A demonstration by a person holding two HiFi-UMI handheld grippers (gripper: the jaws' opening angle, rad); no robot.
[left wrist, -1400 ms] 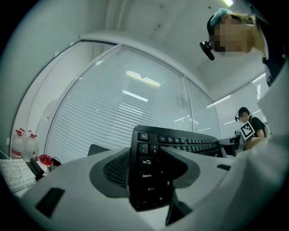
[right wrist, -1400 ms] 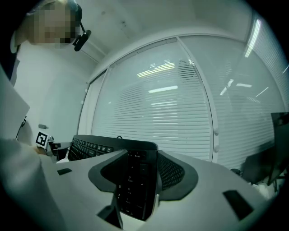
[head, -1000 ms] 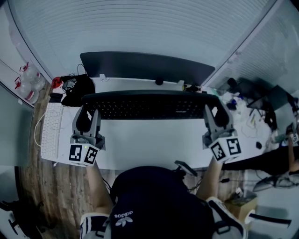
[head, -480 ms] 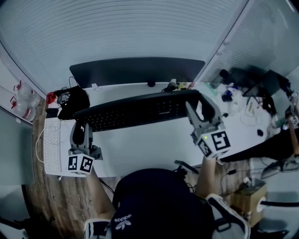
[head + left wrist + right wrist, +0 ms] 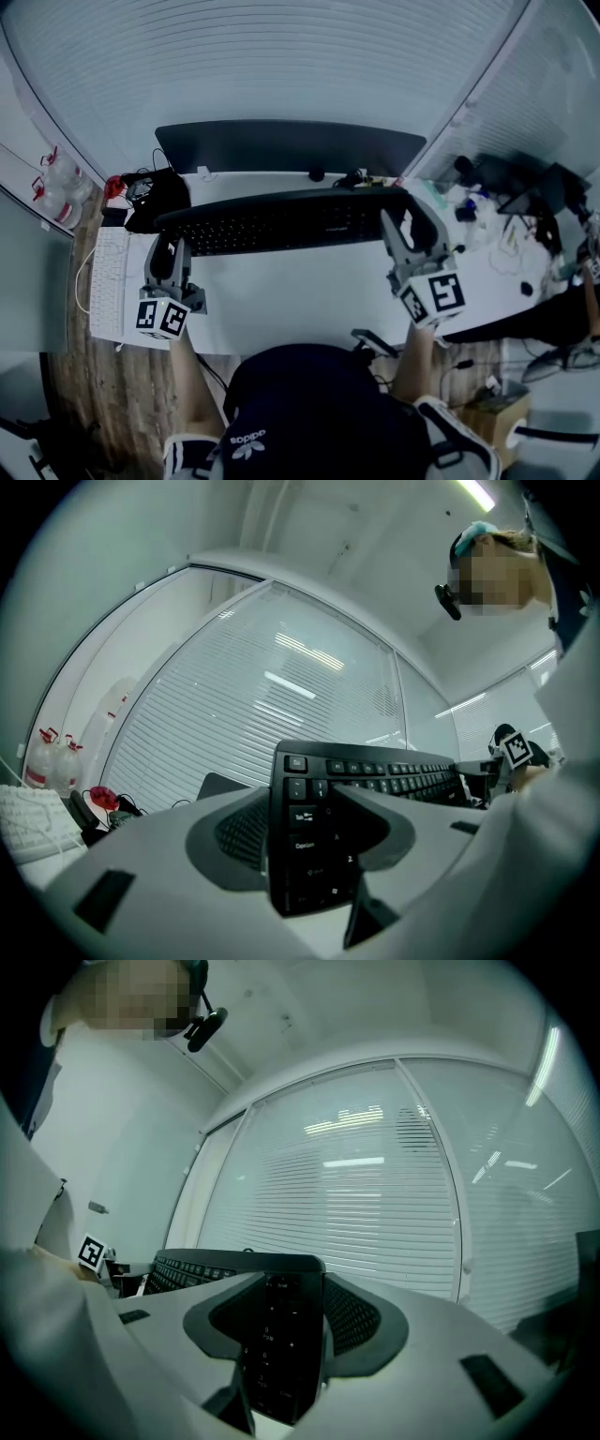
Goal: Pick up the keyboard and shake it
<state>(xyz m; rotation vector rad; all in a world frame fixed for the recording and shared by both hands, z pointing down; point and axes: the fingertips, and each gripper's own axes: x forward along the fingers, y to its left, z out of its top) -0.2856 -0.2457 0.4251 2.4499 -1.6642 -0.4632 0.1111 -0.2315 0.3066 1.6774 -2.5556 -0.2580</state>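
Note:
A long black keyboard (image 5: 281,218) is held in the air above the white desk (image 5: 291,291), tipped so its right end sits slightly higher. My left gripper (image 5: 170,246) is shut on the keyboard's left end (image 5: 314,836), the keys showing between its jaws. At the other side my right gripper (image 5: 410,217) is shut on the right end (image 5: 281,1349), where the number pad shows. Both gripper views look up past the keyboard toward the window blinds.
A dark monitor (image 5: 291,145) stands at the desk's back edge. A white keyboard (image 5: 106,281) lies at the left, with a black pouch (image 5: 155,199) and cables behind it. Clutter covers the desk's right end (image 5: 497,220). Bottles (image 5: 58,178) stand far left.
The keyboard went from level to raised at its right end, then came back closer to level. My right gripper swung up and left, then eased; the left dipped and rose again.

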